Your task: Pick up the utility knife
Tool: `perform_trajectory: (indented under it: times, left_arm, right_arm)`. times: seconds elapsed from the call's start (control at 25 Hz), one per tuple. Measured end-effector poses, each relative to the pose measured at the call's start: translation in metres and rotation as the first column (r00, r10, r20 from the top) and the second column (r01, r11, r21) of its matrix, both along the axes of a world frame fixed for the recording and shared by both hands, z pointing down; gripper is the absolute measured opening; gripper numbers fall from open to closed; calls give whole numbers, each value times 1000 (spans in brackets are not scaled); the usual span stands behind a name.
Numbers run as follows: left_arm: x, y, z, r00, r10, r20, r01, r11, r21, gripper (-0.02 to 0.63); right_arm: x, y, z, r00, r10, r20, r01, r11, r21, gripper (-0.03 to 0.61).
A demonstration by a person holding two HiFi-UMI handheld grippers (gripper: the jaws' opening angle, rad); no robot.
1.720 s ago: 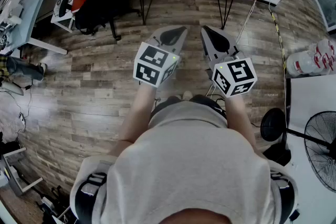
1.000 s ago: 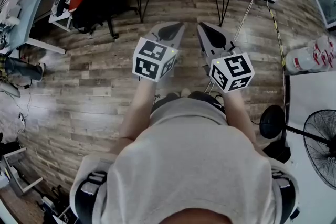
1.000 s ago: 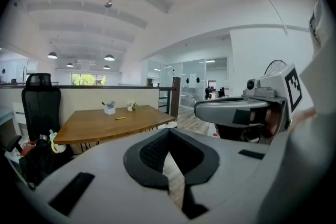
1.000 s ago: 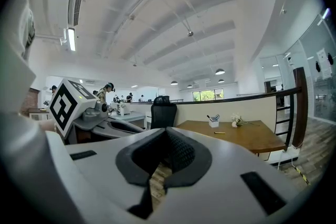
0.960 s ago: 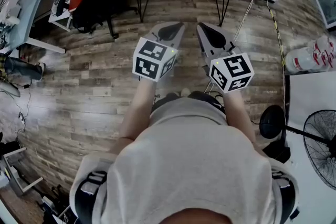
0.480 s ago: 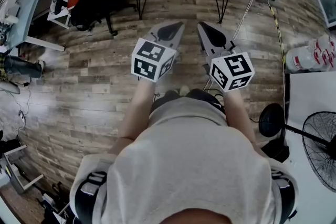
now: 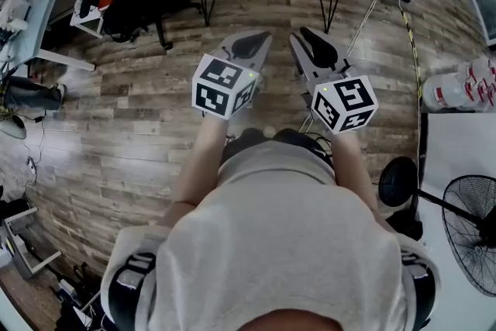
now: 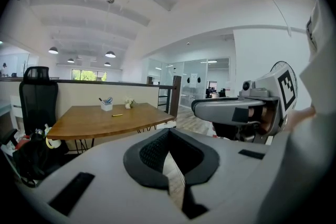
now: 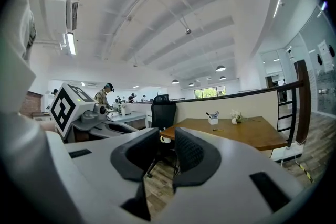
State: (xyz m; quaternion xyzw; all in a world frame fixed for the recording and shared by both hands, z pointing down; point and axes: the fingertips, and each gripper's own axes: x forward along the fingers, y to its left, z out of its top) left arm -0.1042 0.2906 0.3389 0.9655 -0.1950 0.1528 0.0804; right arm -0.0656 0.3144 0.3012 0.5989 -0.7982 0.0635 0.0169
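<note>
A small yellow object [image 8: 117,115], perhaps the utility knife, lies on the wooden table [image 8: 94,122] far ahead of both grippers; it also shows as a thin yellow object [image 9: 218,129] in the right gripper view. In the head view it is cut off by the top edge. My left gripper [image 7: 260,36] hangs over the plank floor with its pads together [image 8: 168,134] and nothing in them. Beside it, my right gripper [image 7: 304,34] is opening; a gap shows between its jaws [image 9: 168,140] and nothing is between them.
A white pen cup [image 8: 106,106] stands on the table beside the yellow object. A black office chair with bags [image 7: 124,4] sits left of the table. A cable [image 7: 411,50], packed water bottles [image 7: 457,85] and a floor fan [image 7: 473,229] are on the right.
The table has slid up and partly out of the head view, taking the yellow object off the top edge. The right gripper's jaws, closed before, now stand apart.
</note>
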Motion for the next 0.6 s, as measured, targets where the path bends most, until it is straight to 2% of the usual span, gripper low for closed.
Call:
perform_trajectory:
  times: [0.08,0.36,0.6]
  left_arm:
    - [2,-3,0,1000,-8,0,8,1000,2,15]
    - [7,-7,8,1000,-27,5,27,1000,-13,15]
    - [11,-22,14,999,-45,9,45,999,-29,15]
  right_arm:
    - [2,-2,-1,1000,-13,-16,13,1000,2,99]
    - [13,-8,6,1000,-15,-25,15,1000,-10,187]
    - [24,-22,14,1000,-12,-10,11,1000,-29,201]
